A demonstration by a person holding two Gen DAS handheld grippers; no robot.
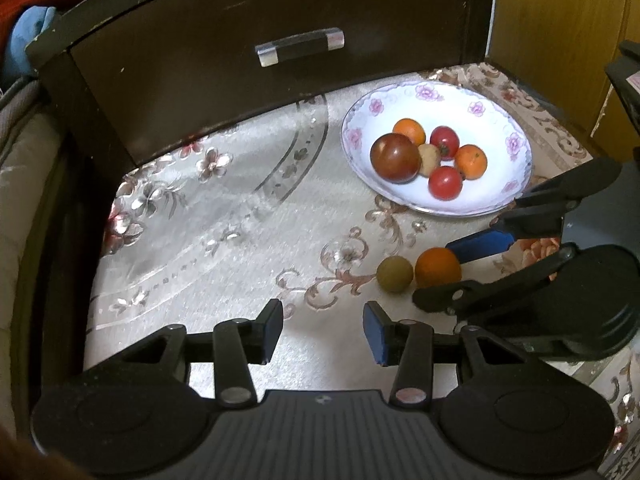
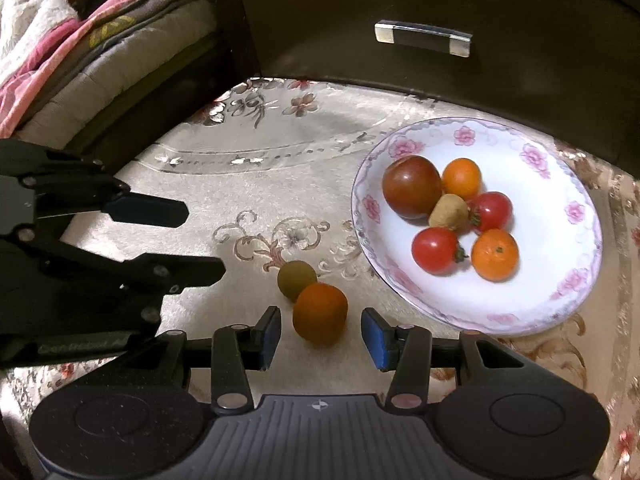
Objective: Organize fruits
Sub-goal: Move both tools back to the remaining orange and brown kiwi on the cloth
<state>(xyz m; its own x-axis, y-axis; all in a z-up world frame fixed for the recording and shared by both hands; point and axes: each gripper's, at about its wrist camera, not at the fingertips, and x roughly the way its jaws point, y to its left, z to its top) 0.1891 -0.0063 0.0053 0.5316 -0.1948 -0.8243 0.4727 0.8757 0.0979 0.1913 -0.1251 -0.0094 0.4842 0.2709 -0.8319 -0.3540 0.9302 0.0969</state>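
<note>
Looking along the left gripper (image 1: 323,330), its two blue-padded fingers stand apart at the lower middle of the frame with nothing between them, only the pale flowered tablecloth (image 1: 224,240) below. At the upper right sits a white plate (image 1: 472,96) with pink flowers on its rim, holding a large dark red tomato (image 1: 395,157), two small red tomatoes (image 1: 445,142), two small oranges (image 1: 409,129) and a small tan fruit (image 1: 429,157) in the middle. Lower right, on the cloth and off the plate, a loose orange (image 1: 437,267) lies touching a small green fruit (image 1: 395,274) on its left. The right gripper (image 1: 440,276) comes in from the right edge, jaws apart, one blue pad above the loose orange and one black finger below it; whether either touches the fruit I cannot tell. A dark drawer front (image 1: 260,44) with a metal handle fills the top.

From the right wrist view, the right gripper (image 2: 321,337) sits at the lower middle with its jaws apart and the loose orange (image 2: 320,313) between them, a gap showing on each side. The green fruit (image 2: 297,279) touches the orange just above and to the left. The plate (image 2: 576,184) with its six fruits lies at the right. The left gripper (image 2: 200,240) reaches in from the left edge, jaws apart and empty. Folded bedding (image 2: 80,52) shows at the upper left.
</note>
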